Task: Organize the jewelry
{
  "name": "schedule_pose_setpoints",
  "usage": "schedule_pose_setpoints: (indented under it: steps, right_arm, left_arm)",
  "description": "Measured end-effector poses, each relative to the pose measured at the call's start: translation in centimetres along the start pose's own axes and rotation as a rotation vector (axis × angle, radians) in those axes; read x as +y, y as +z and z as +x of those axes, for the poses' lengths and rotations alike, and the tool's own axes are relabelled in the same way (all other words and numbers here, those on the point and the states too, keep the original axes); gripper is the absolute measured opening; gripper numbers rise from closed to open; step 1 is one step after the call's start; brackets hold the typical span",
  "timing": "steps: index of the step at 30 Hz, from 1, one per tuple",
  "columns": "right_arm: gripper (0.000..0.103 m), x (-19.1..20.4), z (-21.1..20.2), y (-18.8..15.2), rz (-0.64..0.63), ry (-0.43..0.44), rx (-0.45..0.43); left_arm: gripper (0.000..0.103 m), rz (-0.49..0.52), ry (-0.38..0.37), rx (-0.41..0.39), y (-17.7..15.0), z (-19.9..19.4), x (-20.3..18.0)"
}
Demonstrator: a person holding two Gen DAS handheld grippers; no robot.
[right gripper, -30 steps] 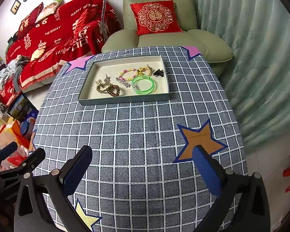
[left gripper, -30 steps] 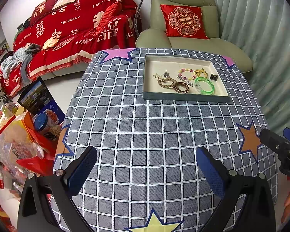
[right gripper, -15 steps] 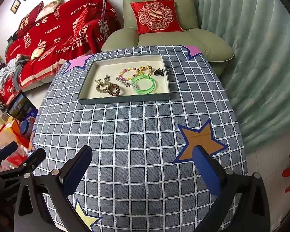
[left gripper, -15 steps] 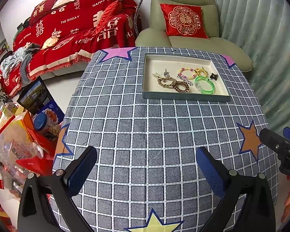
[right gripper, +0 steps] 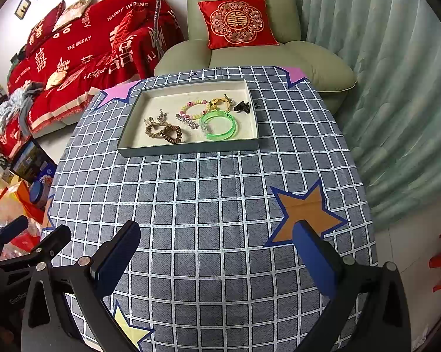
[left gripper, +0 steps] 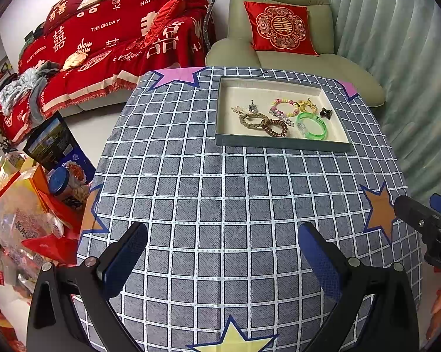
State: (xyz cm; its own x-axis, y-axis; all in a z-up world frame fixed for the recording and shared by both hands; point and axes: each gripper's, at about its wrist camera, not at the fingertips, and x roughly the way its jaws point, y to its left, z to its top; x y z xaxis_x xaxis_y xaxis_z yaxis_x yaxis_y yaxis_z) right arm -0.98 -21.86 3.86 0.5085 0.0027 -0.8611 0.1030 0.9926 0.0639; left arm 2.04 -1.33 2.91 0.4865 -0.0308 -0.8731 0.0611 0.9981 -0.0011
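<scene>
Presently: left gripper [left gripper: 223, 252] and right gripper [right gripper: 217, 246] both spread wide, empty, low over the near half of the checked tablecloth [left gripper: 220, 193]. Jewelry tray [right gripper: 191, 148] well apart at the far side: about 1 o'clock from the left gripper, 11 to 12 o'clock from the right; long axis crosswise. Neither arm clearly nearer. Inside, clustered: green bangle [right gripper: 219, 125], beaded bracelet [right gripper: 194, 108], brown coil hair tie [right gripper: 172, 135], black claw clip [right gripper: 242, 107]. Legible on red sofa throw [left gripper: 109, 38]: "HAPPY WEDDING", "THE BIGDAY". "GeoRo…" partly readable on left gripper body.
</scene>
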Motion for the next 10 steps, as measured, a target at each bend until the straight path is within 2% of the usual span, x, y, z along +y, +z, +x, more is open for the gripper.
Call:
schedule_pose_setpoints:
  steps: [10]
  right_arm:
    - [0.103,0.04,-0.01,0.12,0.001,0.000,0.001]
  left_arm:
    - [0.103,0.004,-0.001,-0.002,0.15,-0.09,-0.17]
